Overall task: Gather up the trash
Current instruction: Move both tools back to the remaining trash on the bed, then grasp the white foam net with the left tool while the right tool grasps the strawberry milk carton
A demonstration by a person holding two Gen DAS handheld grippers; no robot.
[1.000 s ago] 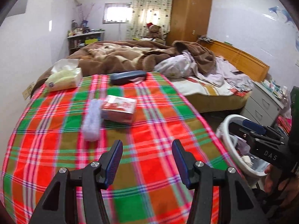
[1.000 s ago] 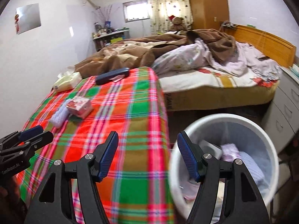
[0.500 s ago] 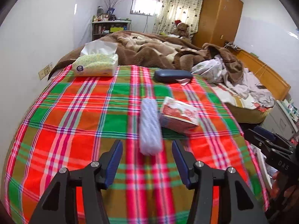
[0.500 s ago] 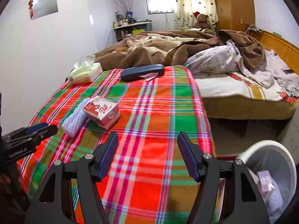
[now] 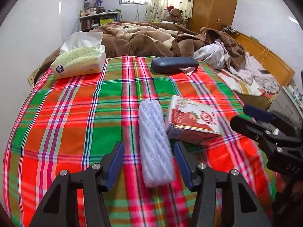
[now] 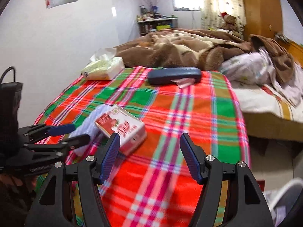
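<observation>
My left gripper [image 5: 148, 167] hangs over the plaid surface [image 5: 72, 117] with its fingers [image 5: 113, 167] apart and empty; the near end of the white foam sleeve [image 5: 154, 145] lies between them, seemingly untouched, though blur hides the contact. A red carton [image 5: 191, 121] sits just beside the sleeve. My right gripper [image 6: 149, 158] is spread wide, holding nothing, its left finger near the carton. The bin [image 6: 284, 194] stands low at right.
</observation>
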